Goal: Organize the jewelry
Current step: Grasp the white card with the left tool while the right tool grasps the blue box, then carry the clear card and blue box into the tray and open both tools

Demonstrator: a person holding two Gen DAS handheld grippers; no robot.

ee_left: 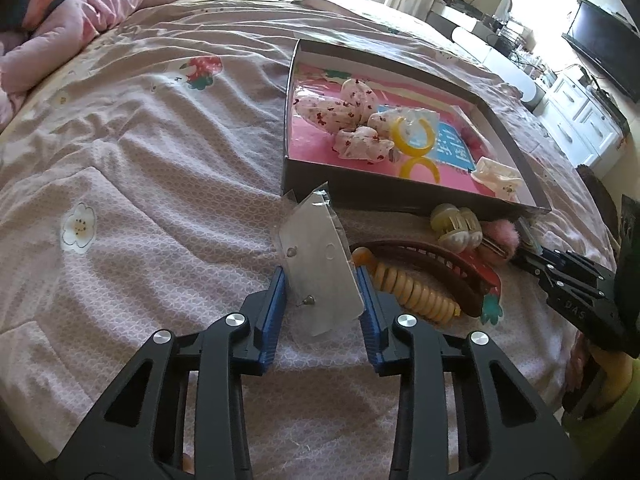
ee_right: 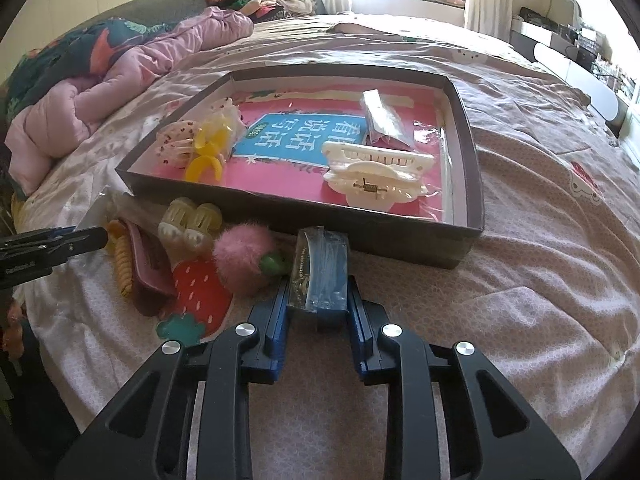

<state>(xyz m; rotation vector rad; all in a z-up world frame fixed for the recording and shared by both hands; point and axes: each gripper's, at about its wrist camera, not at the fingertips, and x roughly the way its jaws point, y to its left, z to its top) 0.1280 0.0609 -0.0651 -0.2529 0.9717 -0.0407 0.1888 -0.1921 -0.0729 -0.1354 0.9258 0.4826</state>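
My left gripper (ee_left: pixel 322 280) is shut on a clear packet with an earring card (ee_left: pixel 320 272), held upright above the bed, short of the dark tray (ee_left: pixel 360 196). My right gripper (ee_right: pixel 318 296) is shut on a blue packet of jewelry (ee_right: pixel 322 268), just in front of the tray (ee_right: pixel 400 240). The tray holds a floral scrunchie (ee_left: pixel 344 114), yellow hoops (ee_left: pixel 412 136), a white claw clip (ee_right: pixel 376 178) and a clear packet (ee_right: pixel 384 120). Loose on the bed lie a brown claw clip (ee_left: pixel 440 268), a yellow spiral tie (ee_left: pixel 416 292), a cream clip (ee_right: pixel 190 224) and a pink pompom (ee_right: pixel 244 258).
A pink quilt (ee_right: pixel 120 80) is piled at the bed's far left. A strawberry-shaped piece (ee_right: pixel 200 292) lies by the loose clips. White drawers and a screen (ee_left: pixel 600 48) stand beyond the bed's right side. The right gripper shows at the right edge of the left wrist view (ee_left: pixel 572 280).
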